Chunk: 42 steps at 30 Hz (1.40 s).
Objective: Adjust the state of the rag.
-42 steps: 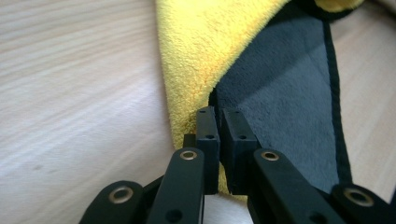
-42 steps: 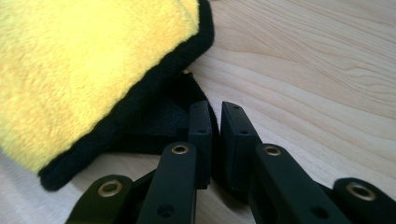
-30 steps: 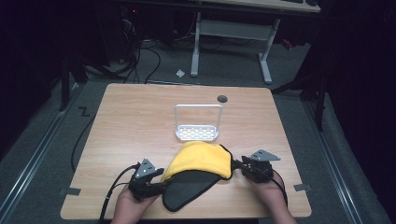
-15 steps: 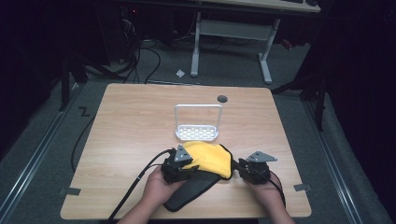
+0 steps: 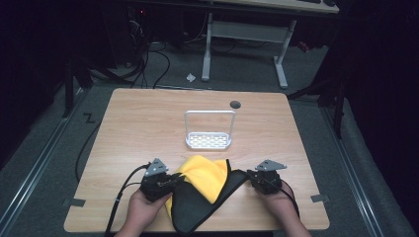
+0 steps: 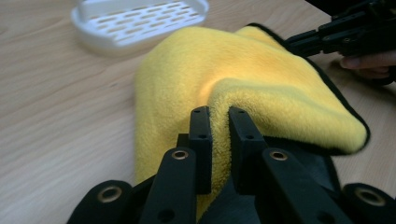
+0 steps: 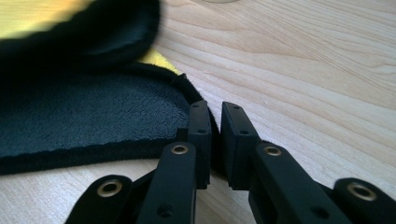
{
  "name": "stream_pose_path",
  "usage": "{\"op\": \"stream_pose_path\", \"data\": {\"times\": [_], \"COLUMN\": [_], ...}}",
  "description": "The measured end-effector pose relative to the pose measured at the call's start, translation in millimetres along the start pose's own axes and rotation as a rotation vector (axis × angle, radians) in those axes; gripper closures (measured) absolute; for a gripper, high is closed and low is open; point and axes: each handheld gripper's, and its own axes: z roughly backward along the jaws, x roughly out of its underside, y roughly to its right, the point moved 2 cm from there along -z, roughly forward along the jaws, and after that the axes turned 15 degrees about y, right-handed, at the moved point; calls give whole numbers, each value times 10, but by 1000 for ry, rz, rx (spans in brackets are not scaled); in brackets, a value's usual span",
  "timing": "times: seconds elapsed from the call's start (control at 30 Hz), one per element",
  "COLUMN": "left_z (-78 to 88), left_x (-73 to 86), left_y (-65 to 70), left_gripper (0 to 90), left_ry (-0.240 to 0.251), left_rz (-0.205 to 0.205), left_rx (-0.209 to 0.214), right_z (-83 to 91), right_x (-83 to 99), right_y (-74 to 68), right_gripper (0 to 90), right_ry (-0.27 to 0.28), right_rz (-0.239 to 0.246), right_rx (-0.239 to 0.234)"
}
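Lying near the front edge of the tabletop [image 5: 148,123], roughly midway between its two front corners, a cloth [image 5: 205,190] with a yellow face and a black face is being held by a person at both ends. The left gripper [image 5: 170,181] is pinching a raised fold of the yellow side; its jaws have just been closing and are now standing nearly together with the fabric pressed between them. The right gripper [image 5: 251,178] is clamping the black-trimmed hem at the cloth's right end; its jaws have also just been closing, and the thin edge is sitting between them. Part of the yellow side is folding over the black side. A white slotted tray [image 5: 208,139] with an upright handle is standing just behind the cloth, toward the tabletop's centre.
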Motion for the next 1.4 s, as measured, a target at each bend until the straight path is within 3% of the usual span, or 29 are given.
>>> {"op": "stream_pose_path", "data": {"times": [0.17, 0.2, 0.37, 0.43, 0.53, 0.57, 0.6, 0.67, 0.8, 0.83, 0.9, 0.93, 1.0, 1.07, 1.1, 1.13, 1.2, 1.23, 1.27, 1.33, 1.37, 1.4], "left_z": [141, 145, 140, 137, 194, 229, 269, 275, 129, -26, -89, -172, -328, -498, -650, -650, -751, -771, -770, -682, -682, -544], "left_x": [187, 249, 272, 286, 247, 201, 124, 80, -35, -50, -52, -52, -63, -86, -75, -75, -52, -50, -63, -158, -158, -256], "left_y": [-257, -321, -343, -348, -350, -334, -281, -230, 74, 234, 291, 366, 514, 666, 764, 764, 820, 826, 805, 662, 662, 499], "left_gripper": [805, 804, 787, 739, 679, 645, 632, 586, 518, 466, 419, 419, 349, 332, 303, 301, 329, 408, 529, 758, 777, 787], "left_ry": [-14, -33, -50, -71, -52, -29, 7, 23, 36, 12, -1, -19, -37, -65, -113, -113, -162, -176, -178, -148, -148, -90], "left_rz": [80, 113, 96, 79, 75, 70, 52, 39, -33, -55, -61, -72, -98, -156, -228, -228, -319, -365, -375, -301, -301, -248], "left_rx": [-35, -39, -59, -84, -102, -103, -101, -90, 2, 52, 67, 82, 111, 110, 85, 85, 24, -23, -46, -51, -51, -76], "right_z": [22, 34, 72, 83, 89, 128, 144, 185, 214, 211, 199, 199, 168, 155, 140, 140, 130, 127, 123, 90, 90, 61], "right_x": [6, 8, 18, 33, 43, 16, 3, -34, -67, -78, -81, -81, -78, -76, -71, -71, -65, -61, -57, -46, -46, -30], "right_y": [64, 107, 243, 313, 364, 354, 345, 305, 192, 82, -25, -25, -181, -222, -265, -265, -295, -311, -330, -404, -404, -440], "right_gripper": [833, 833, 833, 830, 790, 722, 703, 664, 650, 642, 634, 634, 629, 629, 628, 628, 623, 624, 623, 635, 635, 680], "right_ry": [-5, -6, -9, -10, -2, 27, 38, 66, 87, 83, 77, 77, 63, 59, 52, 52, 49, 45, 43, 31, 31, 9], "right_rz": [3, 10, 9, -5, -34, -35, -42, -60, -61, -48, -29, -29, 4, 11, 13, 13, 10, 11, 11, 35, 35, 52], "right_rx": [38, 60, 103, 129, 138, 135, 130, 115, 74, 45, 18, 18, -14, -25, -38, -38, -54, -61, -73, -114, -114, -129]}}
